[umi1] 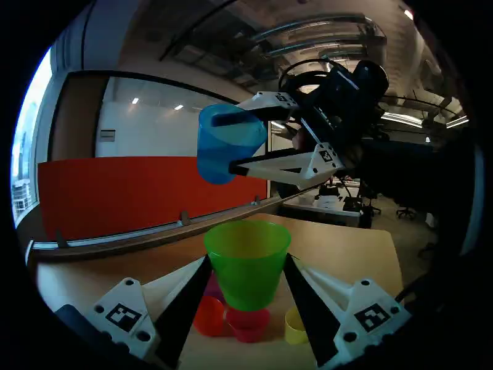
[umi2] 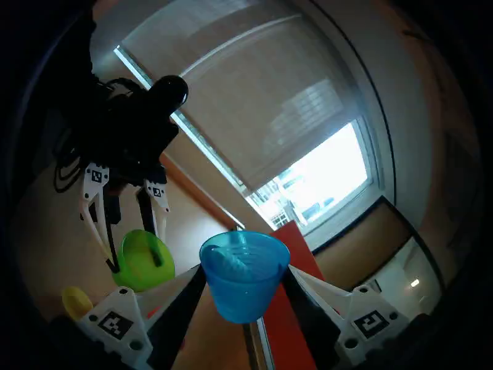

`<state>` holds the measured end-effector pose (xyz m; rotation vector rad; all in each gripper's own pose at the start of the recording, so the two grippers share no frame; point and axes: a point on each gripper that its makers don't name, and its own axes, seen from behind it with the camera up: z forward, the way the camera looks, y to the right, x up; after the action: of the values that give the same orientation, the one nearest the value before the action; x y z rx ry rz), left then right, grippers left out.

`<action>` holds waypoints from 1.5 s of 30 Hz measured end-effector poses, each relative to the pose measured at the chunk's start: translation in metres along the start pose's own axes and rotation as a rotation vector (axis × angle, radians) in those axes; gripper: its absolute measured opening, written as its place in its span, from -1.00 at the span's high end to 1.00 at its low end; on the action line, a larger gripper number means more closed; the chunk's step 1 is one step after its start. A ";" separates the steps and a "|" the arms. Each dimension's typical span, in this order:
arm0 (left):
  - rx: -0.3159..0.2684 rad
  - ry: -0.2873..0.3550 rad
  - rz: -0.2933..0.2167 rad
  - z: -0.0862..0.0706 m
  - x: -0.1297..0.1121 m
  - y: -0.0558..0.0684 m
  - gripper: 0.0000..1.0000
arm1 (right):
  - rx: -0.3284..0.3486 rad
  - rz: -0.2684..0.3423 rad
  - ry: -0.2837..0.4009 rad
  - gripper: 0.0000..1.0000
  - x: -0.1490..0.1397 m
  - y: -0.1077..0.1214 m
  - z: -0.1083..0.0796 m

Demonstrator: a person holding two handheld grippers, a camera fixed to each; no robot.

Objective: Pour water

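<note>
Blue cup (umi1: 229, 143) tilts, pinched by right gripper (umi2: 244, 274), above green cup (umi1: 248, 265) clamped in left gripper (umi1: 246, 262).

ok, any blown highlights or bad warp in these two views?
Left gripper view: the window strip at the left edge clips white, the rail bows, and the green cup is sharp. Right gripper view: the window is blown out, the left gripper is dark and loses detail, and the blue cup is crisp.
</note>
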<state>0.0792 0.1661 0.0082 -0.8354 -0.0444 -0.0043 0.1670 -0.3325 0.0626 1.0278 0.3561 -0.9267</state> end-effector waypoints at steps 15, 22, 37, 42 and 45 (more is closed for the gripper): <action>-0.001 -0.001 0.006 0.002 0.003 0.001 -0.66 | -0.014 -0.089 -0.010 -0.76 0.001 0.003 0.001; -0.002 0.001 0.006 0.002 0.006 0.001 -0.66 | -0.025 -0.124 -0.008 -0.76 0.004 0.007 0.000; -0.001 -0.006 0.014 0.003 0.006 0.003 -0.66 | -0.041 -0.174 -0.016 -0.76 0.005 0.011 -0.002; -0.001 -0.007 0.016 0.003 0.006 0.003 -0.66 | -0.046 -0.189 -0.018 -0.76 0.005 0.012 -0.003; -0.002 -0.008 0.017 0.003 0.006 0.004 -0.66 | -0.051 -0.198 -0.016 -0.76 0.006 0.013 -0.003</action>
<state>0.0848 0.1714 0.0077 -0.8376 -0.0446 0.0154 0.1811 -0.3299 0.0647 0.9498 0.4716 -1.0975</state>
